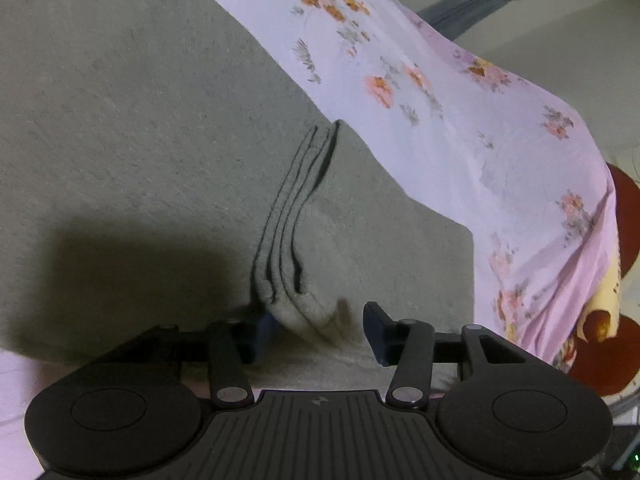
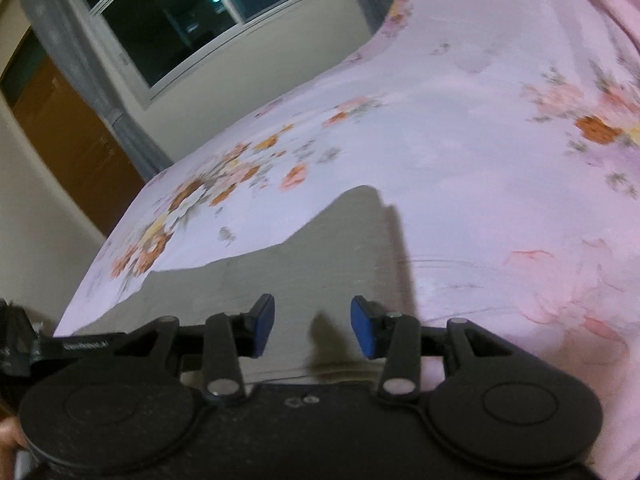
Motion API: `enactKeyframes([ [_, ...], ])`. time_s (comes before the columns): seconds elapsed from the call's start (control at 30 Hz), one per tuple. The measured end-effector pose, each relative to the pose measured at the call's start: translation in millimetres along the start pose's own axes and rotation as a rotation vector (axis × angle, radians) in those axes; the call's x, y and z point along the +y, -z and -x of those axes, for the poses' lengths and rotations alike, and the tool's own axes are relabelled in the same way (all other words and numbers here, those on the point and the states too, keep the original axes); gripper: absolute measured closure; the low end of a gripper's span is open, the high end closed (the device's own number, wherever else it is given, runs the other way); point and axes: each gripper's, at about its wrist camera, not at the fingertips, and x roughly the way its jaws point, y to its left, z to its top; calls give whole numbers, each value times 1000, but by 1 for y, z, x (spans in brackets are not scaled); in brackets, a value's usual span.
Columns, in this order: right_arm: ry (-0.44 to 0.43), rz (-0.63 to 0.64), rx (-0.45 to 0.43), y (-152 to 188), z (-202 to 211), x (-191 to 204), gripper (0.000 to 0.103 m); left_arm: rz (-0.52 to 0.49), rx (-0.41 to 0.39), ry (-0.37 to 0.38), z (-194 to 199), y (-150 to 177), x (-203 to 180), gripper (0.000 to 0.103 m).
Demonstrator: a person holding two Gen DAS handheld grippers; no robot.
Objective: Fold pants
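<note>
- Grey-green fleece pants (image 1: 132, 128) are lying spread on a floral bedsheet (image 1: 432, 92), filling most of the left wrist view; a ridge of stacked fabric edges (image 1: 296, 220) is running straight ahead from the left gripper (image 1: 316, 326).
- Its jaws are standing partly apart, straddling the near end of that ridge. The left pad is sitting against the cloth, while the right pad is clear of it, so nothing is clamped yet.
- In the right wrist view, the right gripper (image 2: 312, 330) is hovering just over the near edge of the pants (image 2: 320, 256), jaws likewise partly apart and empty; the cloth is stretching forward between the pads, with sheet off to the right.
- To do this step well (judging only by how things lie), each tool should be dipping lower until its pads are bracketing every layer, not just the top one.
- Both should be closing before either lifts, and then rising together, keeping the edge taut and level.
- Risk worth watching: the layered ridge is thick, so a shallow bite is likely to be catching one ply and letting the others sag.
- How many layers lie under the right gripper is not clear (that view is blurred).
</note>
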Motion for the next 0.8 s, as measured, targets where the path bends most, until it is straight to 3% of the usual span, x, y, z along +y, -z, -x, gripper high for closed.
enactKeyframes([
  [0.07, 13, -8, -5, -1, 2, -8, 60, -4, -16, 2, -6, 1, -4, 54],
  [0.1, 25, -8, -9, -1, 2, -11, 60, -23, -31, -9, -7, 1, -9, 63],
  [0.13, 41, -14, -15, -2, 2, -15, 60, -43, -48, -32, -7, 1, -14, 84],
  [0.3, 105, -34, -44, -10, 1, -26, 63, -105, -158, -16, 28, -10, -30, 84],
  [0.5, 104, 60, -8, -9, -16, 1, 66, -203, -283, -42, 93, -30, -22, 84],
  [0.6, 81, 113, 25, 1, -29, 24, 66, -224, -260, -97, 100, -28, -1, 84],
  [0.73, 93, 200, 115, 22, -55, 47, 67, -215, -157, -209, 68, -14, 34, 84],
  [0.8, 119, 248, 179, 32, -68, 50, 67, -193, -156, -210, 63, -10, 44, 80],
])
